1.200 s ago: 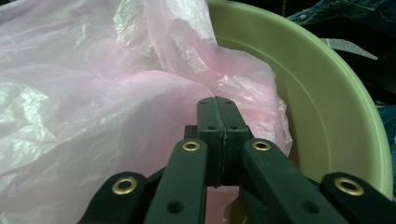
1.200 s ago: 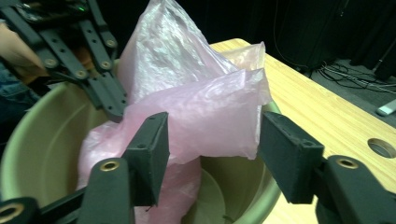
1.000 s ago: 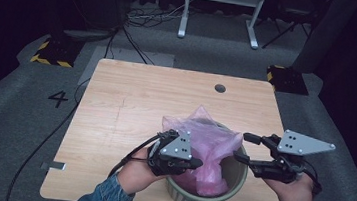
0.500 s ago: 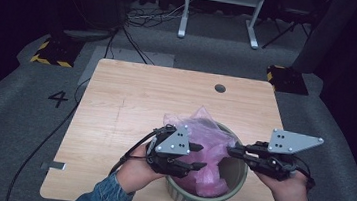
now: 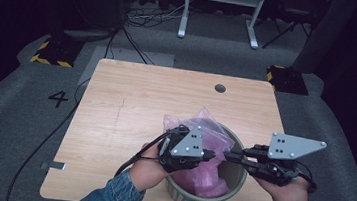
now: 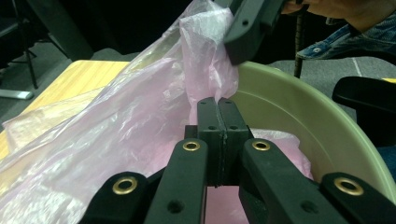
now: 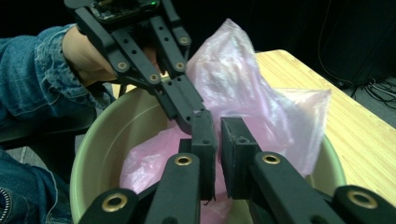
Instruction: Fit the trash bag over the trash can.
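A pale green round bin [image 5: 239, 175] stands at the table's near edge with a pink plastic bag [image 5: 198, 128] inside it; the bag's top stands above the rim. My left gripper [image 5: 212, 157] reaches in from the left, its pads [image 6: 208, 116] pressed together on the bag's film [image 6: 130, 130]. My right gripper [image 5: 228, 155] comes in from the right, tip to tip with the left. Its jaws have just been closing and stand a sliver apart [image 7: 218, 126], pinching the bag's upper fold [image 6: 210, 60]. The left gripper's fingertips [image 7: 189, 119] touch beside them.
The wooden table [image 5: 140, 106] has a small dark hole [image 5: 220, 88] near its far edge. A black cable [image 5: 52, 132] trails off the left side. A white metal frame [image 5: 220, 14] stands on the grey floor beyond the table.
My right gripper moved left to the bag and its jaws closed. My left gripper's jaws spread and shut again, staying over the bin.
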`<state>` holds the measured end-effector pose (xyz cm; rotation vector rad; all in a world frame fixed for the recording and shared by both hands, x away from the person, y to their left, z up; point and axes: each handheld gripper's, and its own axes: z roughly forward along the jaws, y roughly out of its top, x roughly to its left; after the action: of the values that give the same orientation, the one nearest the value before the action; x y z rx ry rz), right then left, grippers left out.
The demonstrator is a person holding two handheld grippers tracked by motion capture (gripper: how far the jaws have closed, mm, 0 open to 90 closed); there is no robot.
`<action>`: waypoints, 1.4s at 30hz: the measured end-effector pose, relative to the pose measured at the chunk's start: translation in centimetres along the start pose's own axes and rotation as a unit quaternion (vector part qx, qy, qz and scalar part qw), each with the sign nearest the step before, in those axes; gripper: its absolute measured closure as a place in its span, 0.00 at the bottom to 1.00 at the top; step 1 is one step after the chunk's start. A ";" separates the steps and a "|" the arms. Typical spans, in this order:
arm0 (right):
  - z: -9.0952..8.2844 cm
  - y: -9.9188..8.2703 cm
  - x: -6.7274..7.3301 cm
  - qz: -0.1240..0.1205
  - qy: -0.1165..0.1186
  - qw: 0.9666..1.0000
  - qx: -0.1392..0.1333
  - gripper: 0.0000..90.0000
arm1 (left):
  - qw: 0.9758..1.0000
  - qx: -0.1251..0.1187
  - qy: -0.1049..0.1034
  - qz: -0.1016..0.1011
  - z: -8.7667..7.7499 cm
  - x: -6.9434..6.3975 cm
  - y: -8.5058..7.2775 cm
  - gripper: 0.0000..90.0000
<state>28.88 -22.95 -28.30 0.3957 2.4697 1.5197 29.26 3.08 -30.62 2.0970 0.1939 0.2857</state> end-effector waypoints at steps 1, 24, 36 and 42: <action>-0.1 -0.1 -0.1 0.003 -0.001 1.000 -0.001 0.94 | 1.000 0.001 0.001 -0.001 -0.1 0.0 -0.1 1.00; 0.0 0.5 -1.3 0.037 0.042 0.998 -0.001 0.97 | 1.000 -0.005 0.000 0.020 -0.2 -0.5 -0.5 0.99; 0.0 0.6 -0.3 0.014 0.035 0.999 -0.013 1.00 | 0.999 -0.036 0.003 0.014 -0.6 -0.7 0.6 1.00; -0.3 0.5 -0.7 0.023 0.027 0.999 -0.014 1.00 | 0.998 -0.049 0.022 0.028 -0.8 -1.1 0.7 1.00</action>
<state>29.48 -23.20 -27.74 0.4157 2.4937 1.6020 27.96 3.11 -29.71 2.0031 0.1439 0.3681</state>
